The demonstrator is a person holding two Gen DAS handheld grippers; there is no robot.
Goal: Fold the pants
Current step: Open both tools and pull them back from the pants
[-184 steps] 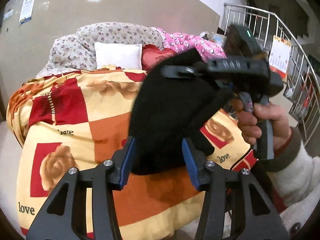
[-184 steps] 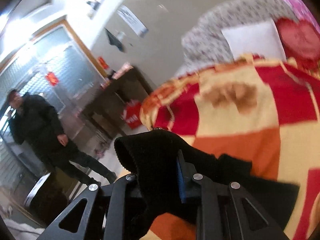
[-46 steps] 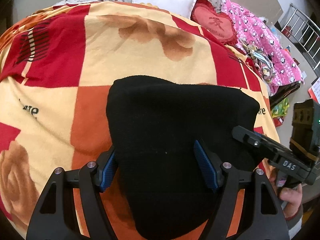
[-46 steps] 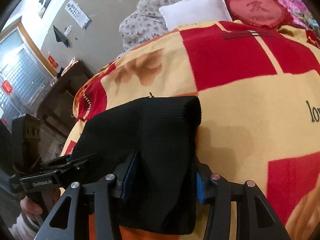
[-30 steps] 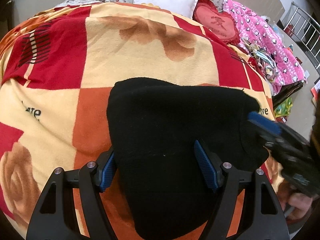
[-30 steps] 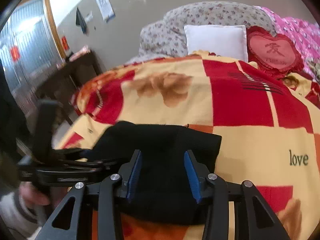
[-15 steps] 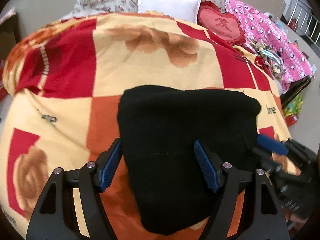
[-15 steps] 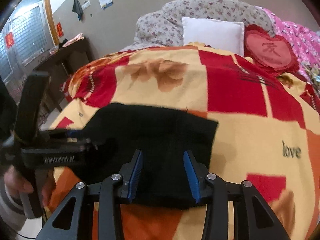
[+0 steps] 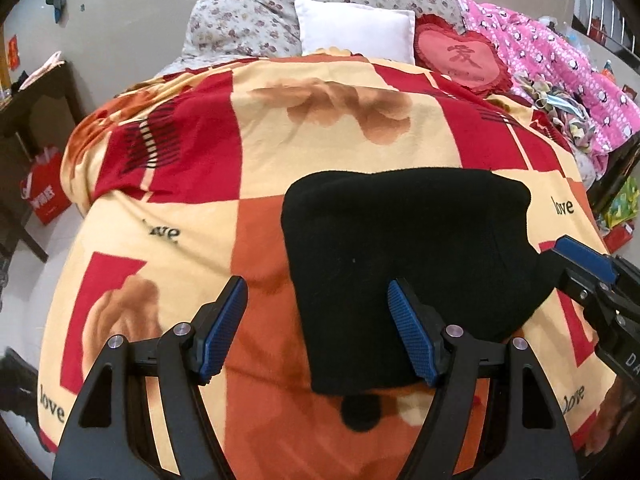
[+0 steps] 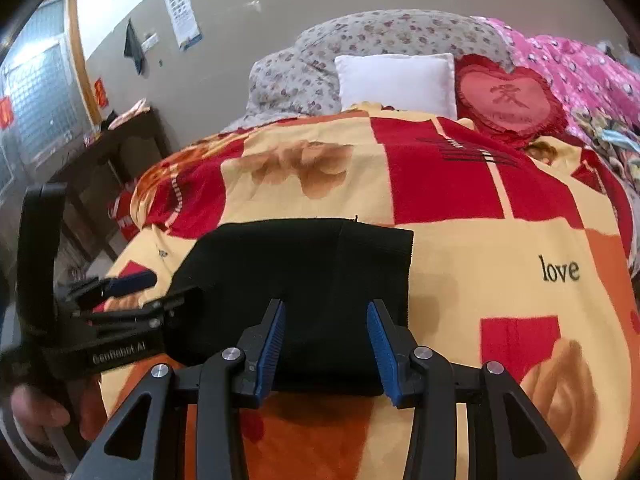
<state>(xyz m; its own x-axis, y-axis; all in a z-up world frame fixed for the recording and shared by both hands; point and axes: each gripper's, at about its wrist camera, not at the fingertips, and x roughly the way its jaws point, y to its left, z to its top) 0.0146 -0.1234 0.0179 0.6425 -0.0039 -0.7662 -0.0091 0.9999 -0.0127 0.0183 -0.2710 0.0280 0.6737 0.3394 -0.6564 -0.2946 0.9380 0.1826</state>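
The black pants lie folded into a compact block on the red, orange and yellow blanket; they also show in the right wrist view. My left gripper is open and empty, just above the near left edge of the pants. My right gripper is open and empty over the near edge of the pants. Its blue pads show at the right of the left wrist view. The left gripper's body shows at the left of the right wrist view.
A white pillow, a red heart cushion, a floral quilt and a pink quilt lie at the bed's head. A dark table and a red bag stand left of the bed.
Both grippers let go of the pants, which now rest folded on the blanket. Both have pulled back and up; the left has shifted left so the pants sit off-centre.
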